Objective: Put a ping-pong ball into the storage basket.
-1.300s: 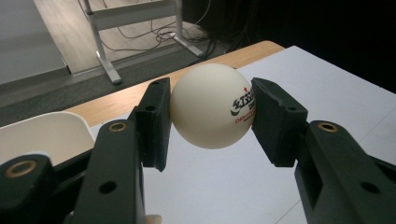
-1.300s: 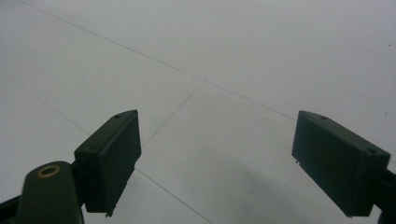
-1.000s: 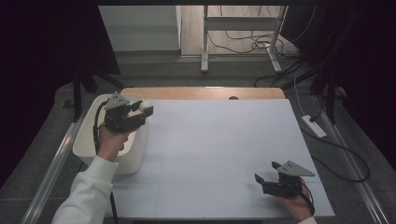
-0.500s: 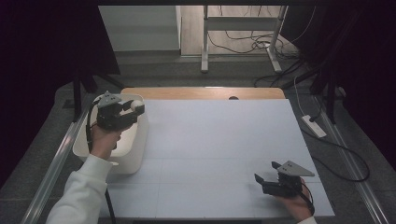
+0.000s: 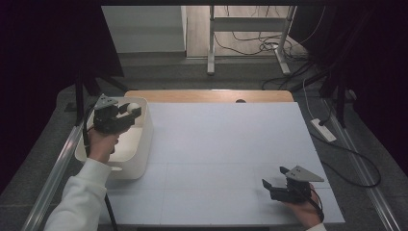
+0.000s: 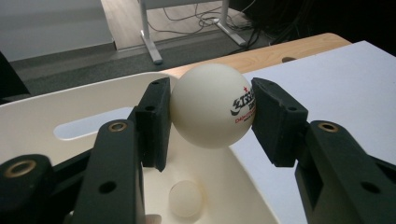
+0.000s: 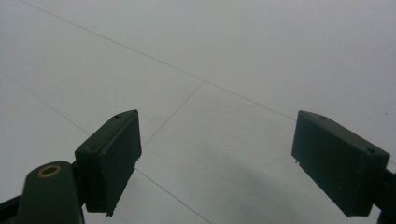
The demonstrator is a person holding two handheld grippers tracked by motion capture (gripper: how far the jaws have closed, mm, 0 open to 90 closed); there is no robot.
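Observation:
A white ping-pong ball with a dark printed logo sits clamped between the black jaws of my left gripper. In the high view that left gripper hovers over the white tub at the table's left edge, the ball at its tip. Another white ball lies on the tub's floor below. My right gripper rests near the front right of the table, jaws wide apart and nothing between them.
A white sheet covers the tabletop, with a wooden strip at its far edge. A power strip and cables lie on the floor to the right. A metal stand's legs rise beyond the table.
My left gripper has carried the ball leftward from the tub's right rim to above its inside. The right gripper has stayed put.

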